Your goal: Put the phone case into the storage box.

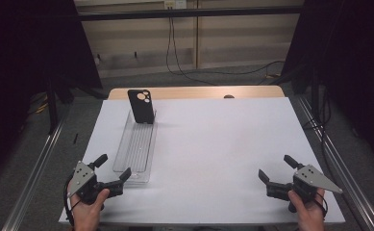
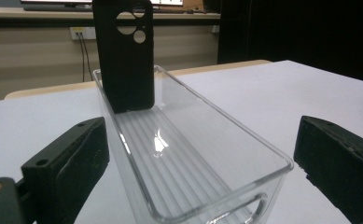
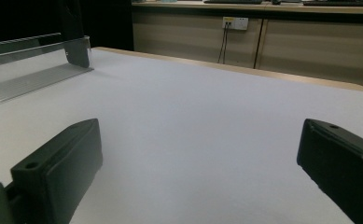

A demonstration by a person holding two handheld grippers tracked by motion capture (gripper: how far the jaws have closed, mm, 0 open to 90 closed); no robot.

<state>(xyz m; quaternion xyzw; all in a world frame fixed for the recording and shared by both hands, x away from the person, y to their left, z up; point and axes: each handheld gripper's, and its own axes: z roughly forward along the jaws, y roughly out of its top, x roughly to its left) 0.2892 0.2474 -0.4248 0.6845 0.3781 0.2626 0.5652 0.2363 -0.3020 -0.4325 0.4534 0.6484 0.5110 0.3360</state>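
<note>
Phone case (image 1: 141,106) stands propped at the far end of the clear tray (image 1: 135,149), untouched. Left claw (image 1: 110,170) gapes empty at the tray's near end. Right claw (image 1: 276,169) waits wide open, holding nothing.

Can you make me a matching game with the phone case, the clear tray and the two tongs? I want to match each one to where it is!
1. phone case
2. clear tray
3. left tongs
4. right tongs

A. open over bare white table
B. lies long on the table
C. stands upright at the tray's far end
D. open at the tray's near end

Pairs: 1-C, 2-B, 3-D, 4-A
</note>
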